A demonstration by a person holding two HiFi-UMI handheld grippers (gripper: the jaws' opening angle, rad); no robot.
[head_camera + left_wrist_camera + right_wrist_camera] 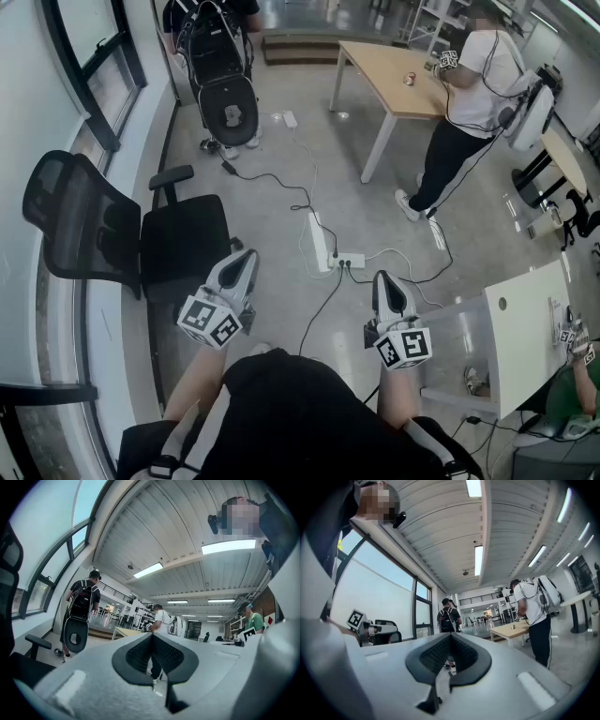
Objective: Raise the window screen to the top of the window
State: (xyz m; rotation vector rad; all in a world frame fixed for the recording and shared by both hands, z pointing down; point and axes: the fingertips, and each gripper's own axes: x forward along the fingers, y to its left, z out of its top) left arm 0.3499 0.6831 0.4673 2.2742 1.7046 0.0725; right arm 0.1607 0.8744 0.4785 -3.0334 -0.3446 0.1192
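The window (98,80), with its dark frame, runs along the left wall, well away from both grippers. In the right gripper view a flat white sheet (375,597) fills its big pane; whether that is the screen I cannot tell. In the left gripper view the window (51,569) shows pale sky. I sit with both grippers held over my lap, pointing out into the room. My left gripper (246,255) (152,636) is shut with nothing in it. The jaws of my right gripper (382,277) (450,636) are also shut and hold nothing.
A black office chair (141,234) stands between me and the window. A power strip (323,246) and cables lie on the floor ahead. A black stroller (225,94) and a person stand far ahead, another person (473,94) by a wooden table (389,80). A white table (530,323) is on my right.
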